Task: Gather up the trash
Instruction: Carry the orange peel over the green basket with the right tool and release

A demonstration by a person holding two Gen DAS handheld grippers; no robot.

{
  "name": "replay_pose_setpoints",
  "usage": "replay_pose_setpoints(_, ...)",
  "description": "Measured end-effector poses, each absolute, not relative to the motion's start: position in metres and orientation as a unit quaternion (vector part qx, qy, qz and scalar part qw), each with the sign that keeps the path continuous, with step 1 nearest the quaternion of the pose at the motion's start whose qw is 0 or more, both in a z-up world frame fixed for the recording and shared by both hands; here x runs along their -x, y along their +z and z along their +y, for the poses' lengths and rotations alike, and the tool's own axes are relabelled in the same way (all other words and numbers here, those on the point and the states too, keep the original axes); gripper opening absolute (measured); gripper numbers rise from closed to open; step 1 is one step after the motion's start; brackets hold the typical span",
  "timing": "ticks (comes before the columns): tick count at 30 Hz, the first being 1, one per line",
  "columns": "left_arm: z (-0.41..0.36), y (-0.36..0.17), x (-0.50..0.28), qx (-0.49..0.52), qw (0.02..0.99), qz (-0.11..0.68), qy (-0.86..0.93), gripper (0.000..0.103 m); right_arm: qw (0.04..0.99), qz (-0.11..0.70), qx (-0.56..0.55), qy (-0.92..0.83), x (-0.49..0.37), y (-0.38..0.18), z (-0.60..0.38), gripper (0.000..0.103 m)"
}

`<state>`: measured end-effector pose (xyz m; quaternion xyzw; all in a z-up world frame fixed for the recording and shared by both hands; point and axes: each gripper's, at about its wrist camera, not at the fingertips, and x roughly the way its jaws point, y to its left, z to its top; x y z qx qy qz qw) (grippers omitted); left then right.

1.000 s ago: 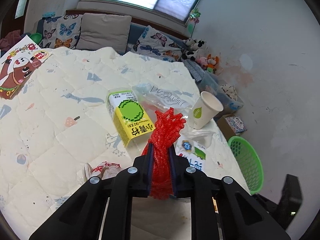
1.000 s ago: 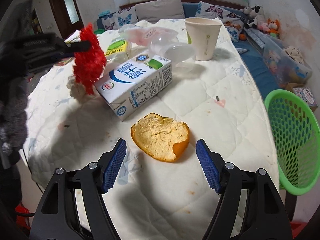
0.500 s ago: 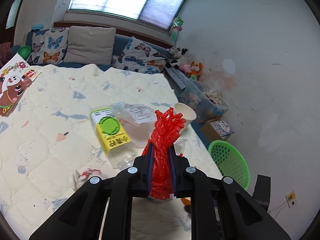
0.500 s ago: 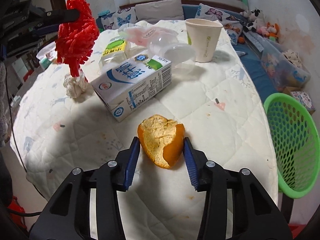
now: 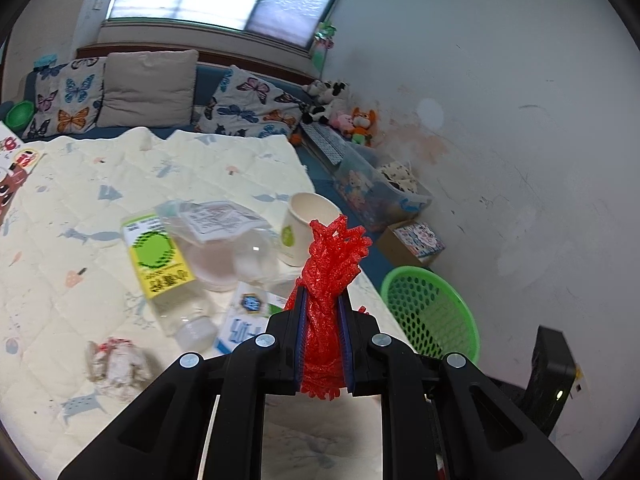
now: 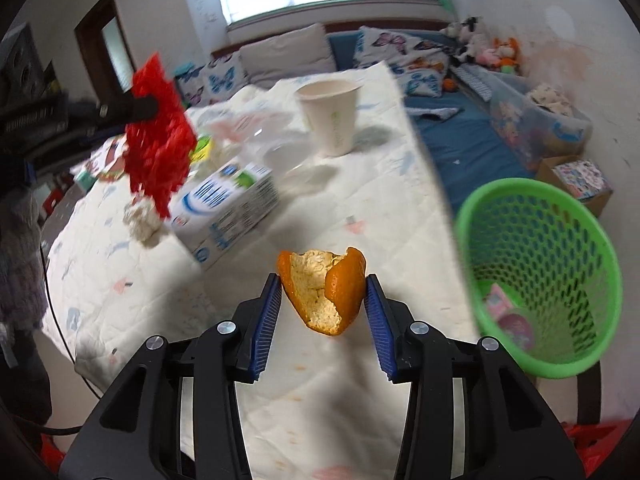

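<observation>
My left gripper (image 5: 323, 300) is shut on a red foam fruit net (image 5: 332, 268) and holds it up above the table; the net also shows at the left of the right wrist view (image 6: 158, 136). My right gripper (image 6: 322, 292) is shut on an orange peel (image 6: 324, 288), lifted off the quilted table cover (image 6: 360, 208). A green mesh basket (image 6: 536, 272) stands on the floor to the right of the table with some trash inside; it also shows in the left wrist view (image 5: 430, 312).
On the table lie a blue-and-white milk carton (image 6: 226, 208), a paper cup (image 6: 330, 116), a yellow-green juice carton (image 5: 156, 256), clear plastic packaging (image 5: 220, 240) and a crumpled tissue (image 5: 116, 364). Cushions, toy bins and a white wall lie behind.
My right gripper closed on the orange peel and lifted it off the table toward the basket. My left gripper rose and swung right with the red net.
</observation>
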<state>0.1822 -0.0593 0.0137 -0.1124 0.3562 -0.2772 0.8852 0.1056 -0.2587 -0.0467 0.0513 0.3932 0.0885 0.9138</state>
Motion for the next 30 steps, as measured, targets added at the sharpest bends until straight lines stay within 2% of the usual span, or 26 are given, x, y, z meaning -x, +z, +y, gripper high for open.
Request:
replay_pose_setpoints(10, -0.110, 0.017, -0.182, 0.093, 0.872, 0.365, -0.314, 0.014, 0.921, 0.383, -0.076, 0.004, -0.101, -0.039, -0.344, 0.044)
replay_pose_setpoints(22, -0.167, 0.023, -0.187, 0.070, 0.863, 0.368, -0.340, 0.014, 0.911, 0.398, -0.076, -0.072, -0.110, -0.056, -0.421, 0.046)
replay_pose_setpoints(24, -0.176, 0.023, -0.188, 0.067, 0.860, 0.370, -0.344, 0.014, 0.910, 0.398, -0.075, -0.084, -0.110, -0.059, -0.431, 0.049)
replay_pose_setpoints(25, -0.180, 0.023, -0.188, 0.065, 0.860, 0.371, -0.345, 0.014, 0.910, 0.397, -0.076, -0.088, -0.110, -0.060, -0.434, 0.054)
replay_pose_setpoints(30, -0.200, 0.018, -0.192, 0.054, 0.854, 0.379, -0.352, 0.014, 0.912, 0.389, -0.084, -0.099, -0.103, -0.060, -0.448, 0.058)
